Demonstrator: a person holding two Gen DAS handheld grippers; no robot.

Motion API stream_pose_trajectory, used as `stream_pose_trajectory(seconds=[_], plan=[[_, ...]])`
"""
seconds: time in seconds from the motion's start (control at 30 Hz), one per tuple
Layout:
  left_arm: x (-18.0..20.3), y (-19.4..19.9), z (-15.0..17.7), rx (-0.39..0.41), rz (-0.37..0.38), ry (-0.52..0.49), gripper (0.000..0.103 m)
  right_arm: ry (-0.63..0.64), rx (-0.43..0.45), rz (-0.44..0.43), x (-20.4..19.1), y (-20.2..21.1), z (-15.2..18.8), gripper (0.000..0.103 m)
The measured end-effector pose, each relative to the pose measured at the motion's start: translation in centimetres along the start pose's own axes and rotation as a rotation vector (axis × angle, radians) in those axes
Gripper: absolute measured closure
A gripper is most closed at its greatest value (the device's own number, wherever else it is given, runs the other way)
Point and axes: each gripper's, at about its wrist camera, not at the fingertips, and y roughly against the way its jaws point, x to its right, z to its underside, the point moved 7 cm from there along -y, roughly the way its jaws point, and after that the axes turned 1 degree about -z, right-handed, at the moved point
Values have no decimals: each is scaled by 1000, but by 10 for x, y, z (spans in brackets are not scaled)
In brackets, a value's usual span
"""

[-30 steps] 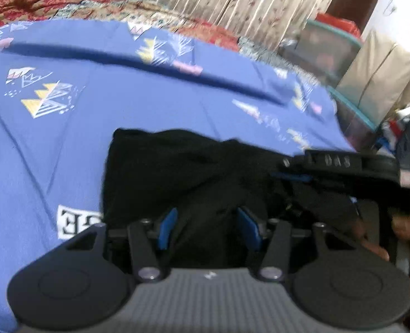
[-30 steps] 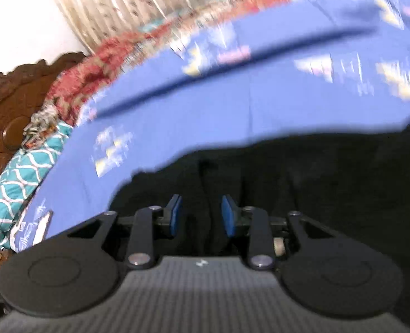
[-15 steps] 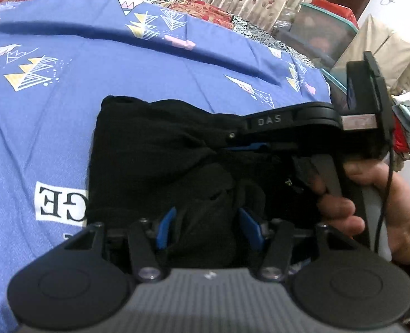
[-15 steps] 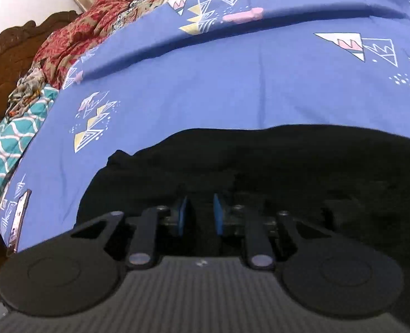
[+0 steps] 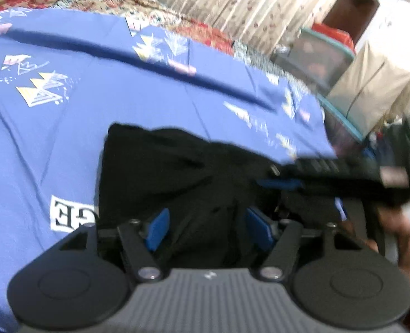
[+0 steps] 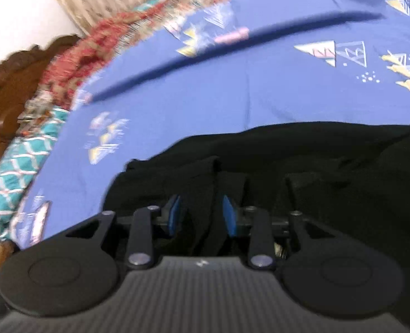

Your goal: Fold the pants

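The blue patterned bedsheet point(image 5: 99, 127) is covering the whole bed, and the black pants point(image 5: 160, 166) are lying bunched on its near part, right under both tools, reaching away toward the far side of the bed. In the right wrist view the dark cloth is running across the frame, so its long axis is lying sideways to the fingers there.

The left gripper point(image 5: 209, 229) is pointing down into the near edge of the pile; its jaws are opening, with black cloth between the blue pads but not visibly pinched. The right gripper point(image 6: 202, 215) is sitting just beside it, also over the near edge, and its jaws are opening too, around an upright ridge of fabric.

Both look equally near to the cloth, so either could take the near edge next.
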Motion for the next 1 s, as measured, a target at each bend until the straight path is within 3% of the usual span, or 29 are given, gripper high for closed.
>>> stream_pose_trajectory(seconds=[0.13, 0.3, 0.43, 0.7, 0.83, 1.0], plan=[[-5, -1, -6, 6, 20, 58, 40, 71, 6, -41, -15, 22, 16, 66], [-12, -20, 11, -74, -21, 70, 41, 142, -37, -30, -20, 18, 36, 65], [-9, -28, 20, -101, -80, -19, 42, 139, -164, 65, -1, -13, 57, 62], [-3, -26, 22, -100, -99, -68, 39, 139, -149, 56, -2, -14, 57, 59], [-2, -24, 22, -97, -96, -69, 38, 109, -118, 40, -5, 4, 53, 58], [-2, -25, 21, -97, -95, -68, 37, 103, 58, 21, -7, 53, 32, 56]])
